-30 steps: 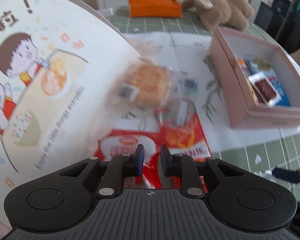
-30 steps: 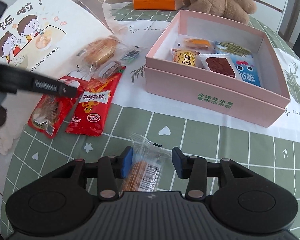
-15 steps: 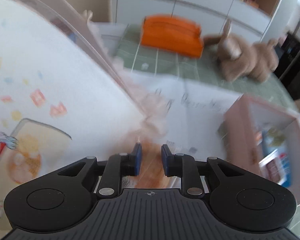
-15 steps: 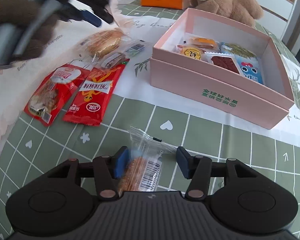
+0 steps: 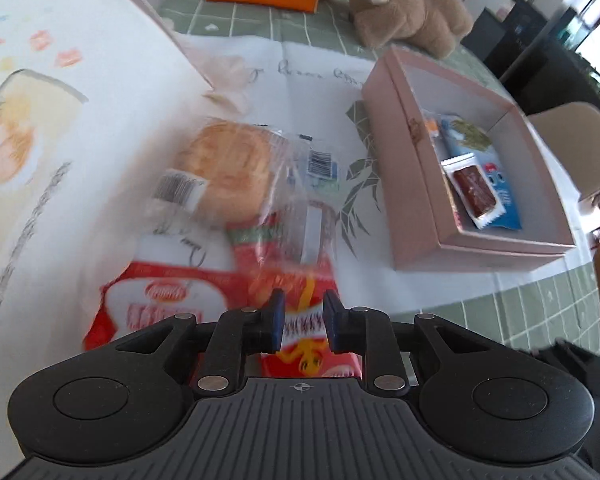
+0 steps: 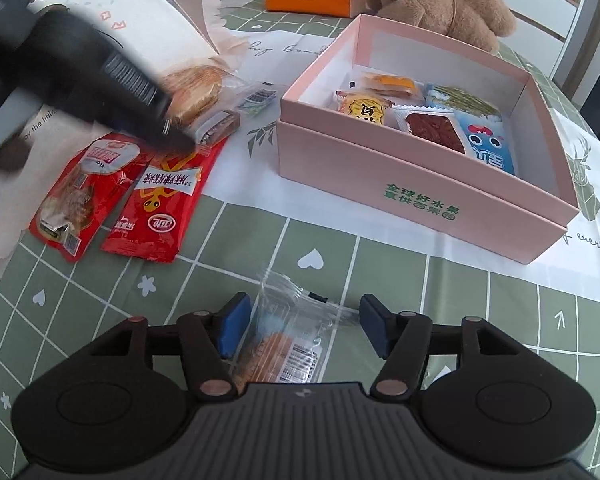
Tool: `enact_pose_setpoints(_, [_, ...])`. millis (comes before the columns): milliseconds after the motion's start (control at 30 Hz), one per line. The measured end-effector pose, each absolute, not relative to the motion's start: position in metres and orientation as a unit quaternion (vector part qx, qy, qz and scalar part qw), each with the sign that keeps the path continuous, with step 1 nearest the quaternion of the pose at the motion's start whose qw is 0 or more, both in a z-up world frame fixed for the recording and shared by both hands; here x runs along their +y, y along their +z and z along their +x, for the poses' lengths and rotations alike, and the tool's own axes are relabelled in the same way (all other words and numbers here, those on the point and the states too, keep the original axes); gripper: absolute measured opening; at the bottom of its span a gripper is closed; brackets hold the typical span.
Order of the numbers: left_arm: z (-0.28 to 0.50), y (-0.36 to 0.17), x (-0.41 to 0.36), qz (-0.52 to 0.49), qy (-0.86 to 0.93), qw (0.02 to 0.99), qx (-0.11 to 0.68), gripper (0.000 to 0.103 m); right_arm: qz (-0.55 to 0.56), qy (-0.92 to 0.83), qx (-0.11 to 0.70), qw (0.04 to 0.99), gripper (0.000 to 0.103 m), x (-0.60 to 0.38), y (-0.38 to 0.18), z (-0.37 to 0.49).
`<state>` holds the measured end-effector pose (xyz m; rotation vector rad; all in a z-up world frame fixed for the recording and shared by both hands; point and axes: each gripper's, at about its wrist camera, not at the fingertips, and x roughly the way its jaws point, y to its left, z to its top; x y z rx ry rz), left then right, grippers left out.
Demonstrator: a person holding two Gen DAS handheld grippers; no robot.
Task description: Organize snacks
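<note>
- Right wrist view: the clear-wrapped snack (image 6: 284, 344) lies on the green checked tablecloth (image 6: 380, 272), between the pads of the right gripper (image 6: 300, 326), near the front wall of the pink box (image 6: 420, 196).
- The jaws have just been opening; the pads stand apart and clear of the wrapper, so the packet is not gripped.
- To do the step well, judged from this layout: centre both pads over the firm filling rather than the loose film, close squarely, lift clear of the box wall, then set the packet in a free spot beside the snacks already inside.
- The left gripper (image 5: 302, 316) hovers over the red chili-strip packet (image 5: 300, 300), fingers narrowly apart with nothing clamped.
- Readable writing: green Chinese characters on the box front, barcodes on the wrappers, and white Chinese lettering on the red packets. Brand names are too small to read reliably.
</note>
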<state>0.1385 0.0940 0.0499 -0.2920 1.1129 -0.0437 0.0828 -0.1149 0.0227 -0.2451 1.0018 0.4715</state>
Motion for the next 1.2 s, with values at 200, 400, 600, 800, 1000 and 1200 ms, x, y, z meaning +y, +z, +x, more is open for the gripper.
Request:
enact_pose_setpoints(200, [0.109,0.066,0.121,-0.094,0.059,0.856,0.505,0.025,-0.107,0.213,0.473,0.848,0.081,-0.117,0.018,0.086])
enact_pose_setpoints(400, [0.089,0.056,0.132,-0.069,0.091,0.850,0.515,0.026,-0.103,0.211,0.465,0.853,0.088,-0.118,0.016,0.086])
enact_pose_setpoints(600, [0.096,0.051,0.118,-0.089,0.071,0.848,0.518,0.037,-0.102,0.209,0.464,0.855,0.097,-0.120,0.014,0.089])
enact_pose_setpoints(800, [0.100,0.045,0.085,-0.063,0.026,0.854,0.516,0.052,-0.099,0.211,0.462,0.856,0.103,-0.119,0.011,0.088])
enact_pose_setpoints(1000, [0.095,0.042,0.081,-0.044,0.011,0.856,0.515,0.051,-0.096,0.203,0.456,0.861,0.103,-0.119,0.010,0.086])
enact_pose_setpoints(1200, [0.104,0.035,0.089,-0.059,0.039,0.847,0.527,0.064,-0.095,0.204,0.449,0.865,0.103,-0.120,0.009,0.084])
